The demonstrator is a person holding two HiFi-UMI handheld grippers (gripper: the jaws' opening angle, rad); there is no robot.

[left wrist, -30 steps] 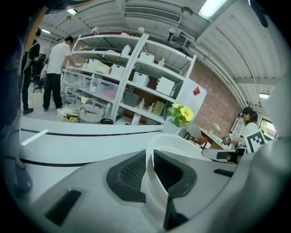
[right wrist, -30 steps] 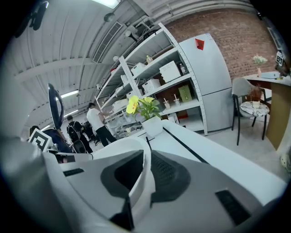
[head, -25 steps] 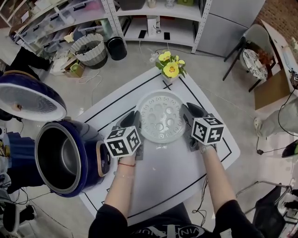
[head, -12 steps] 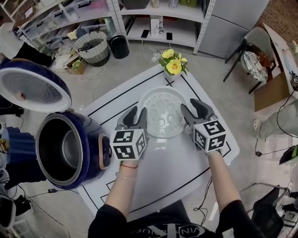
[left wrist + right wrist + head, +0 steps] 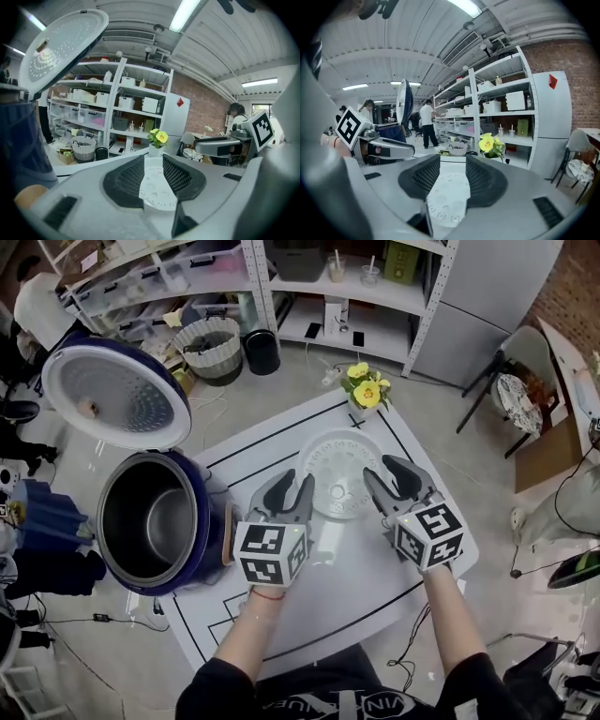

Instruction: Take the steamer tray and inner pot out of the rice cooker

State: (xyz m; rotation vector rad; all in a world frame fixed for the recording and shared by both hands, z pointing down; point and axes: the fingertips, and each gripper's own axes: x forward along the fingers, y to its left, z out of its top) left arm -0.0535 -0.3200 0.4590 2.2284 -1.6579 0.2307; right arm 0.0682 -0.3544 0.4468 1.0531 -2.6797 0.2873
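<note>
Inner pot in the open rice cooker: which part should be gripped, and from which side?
Probably its top rim, from straight above, pinching the wall. The inner pot sits sunk in the rice cooker, so its sides are covered; the lid is raised clear.

This was a lab or workshop hall, not a home kitchen. A white table marked with black tape lines [image 5: 349, 601] stood alone on a bare grey concrete floor [image 5: 281, 381], with loose black cables [image 5: 89, 620] trailing at its near left. Along the far side ran white metal rack shelving [image 5: 123, 84] loaded with clear plastic storage bins [image 5: 77, 112] and boxes. A red-brown brick wall [image 5: 206, 108] rose at the far right beside a tall pale cabinet with a small red mark [image 5: 552, 126]. Long fluorescent tube lights [image 5: 185, 14] hung under a ribbed white ceiling [image 5: 225, 42], and a person in a white shirt [image 5: 426, 123] stood far off among more racks.
</note>
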